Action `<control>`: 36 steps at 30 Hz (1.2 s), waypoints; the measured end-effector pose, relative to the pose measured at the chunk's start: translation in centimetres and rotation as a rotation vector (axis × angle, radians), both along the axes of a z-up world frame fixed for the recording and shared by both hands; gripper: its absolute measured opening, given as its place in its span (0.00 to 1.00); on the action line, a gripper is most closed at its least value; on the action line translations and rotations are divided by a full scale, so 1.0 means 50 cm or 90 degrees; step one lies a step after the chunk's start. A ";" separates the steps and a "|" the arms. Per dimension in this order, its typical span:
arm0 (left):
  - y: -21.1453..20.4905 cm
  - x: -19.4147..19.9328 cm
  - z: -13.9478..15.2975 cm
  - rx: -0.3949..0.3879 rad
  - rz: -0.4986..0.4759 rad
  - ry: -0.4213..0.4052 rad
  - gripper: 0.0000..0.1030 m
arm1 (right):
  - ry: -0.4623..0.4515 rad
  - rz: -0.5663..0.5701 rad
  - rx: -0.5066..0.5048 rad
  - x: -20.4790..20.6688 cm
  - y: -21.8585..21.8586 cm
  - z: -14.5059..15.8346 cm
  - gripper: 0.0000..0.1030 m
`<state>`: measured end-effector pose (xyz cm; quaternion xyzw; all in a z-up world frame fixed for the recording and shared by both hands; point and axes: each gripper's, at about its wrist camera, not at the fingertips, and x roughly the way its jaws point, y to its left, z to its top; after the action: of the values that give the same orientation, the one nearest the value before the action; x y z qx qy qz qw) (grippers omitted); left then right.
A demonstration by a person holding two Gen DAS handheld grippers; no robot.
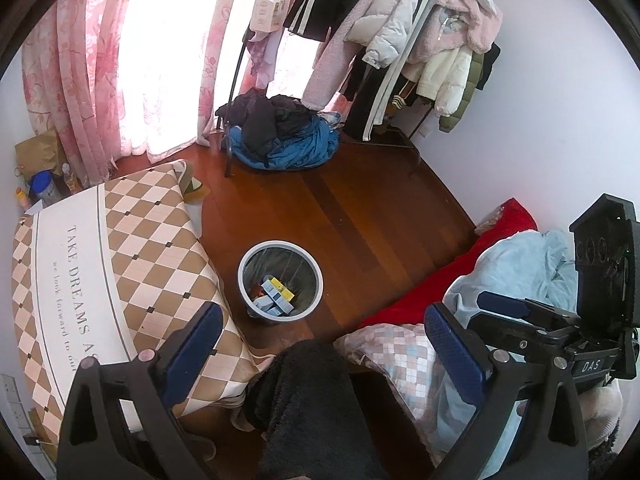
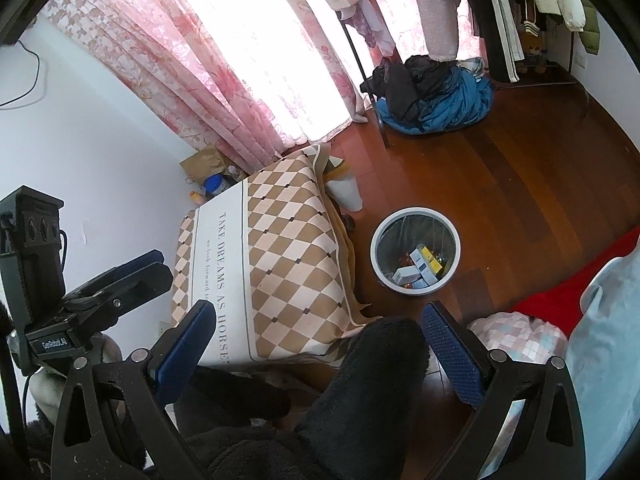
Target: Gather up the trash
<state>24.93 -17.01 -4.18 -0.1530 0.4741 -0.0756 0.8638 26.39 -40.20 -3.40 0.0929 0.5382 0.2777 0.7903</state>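
A round trash bin (image 1: 280, 283) with a pale rim and dark liner is seen standing upright on the wooden floor (image 1: 360, 208), at about 6 o'clock from the frame centre in the left wrist view and at about 4 o'clock in the right wrist view (image 2: 415, 251). Small boxes (image 1: 276, 296) in blue, white and yellow are seen lying inside it. The bin is placed just beside a counter draped with a diamond-patterned cloth (image 1: 120, 264), which lies at 9 o'clock of the bin.

The left gripper (image 1: 320, 344) is held above the floor with its jaws spread wide and nothing between them. The right gripper (image 2: 316, 344) is likewise held with jaws wide apart and nothing gripped; it is also caught in the left wrist view at 4 o'clock (image 1: 516, 312), over pale blue bedding (image 1: 520, 268).

A dark fleece-clad leg (image 2: 360, 392) is seen between the jaws at 6 o'clock. A heap of blue and black clothes (image 1: 280, 136) is piled on the floor at 12 o'clock of the bin, well apart from it, under a rack of hanging coats (image 1: 400, 20). Pink curtains (image 1: 80, 80) are hung at 10 o'clock.
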 end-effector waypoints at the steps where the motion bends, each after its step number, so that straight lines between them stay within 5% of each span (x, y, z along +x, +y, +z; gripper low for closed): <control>1: -0.002 -0.001 0.002 -0.001 -0.001 -0.001 1.00 | 0.001 -0.001 0.001 0.000 -0.001 0.001 1.00; 36: 0.015 -0.018 0.010 -0.015 0.000 -0.006 1.00 | -0.007 0.007 -0.012 -0.008 0.016 0.024 1.00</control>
<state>24.03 -16.28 -3.69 -0.1626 0.4692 -0.0820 0.8641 26.01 -39.39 -2.19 0.0810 0.5367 0.2775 0.7927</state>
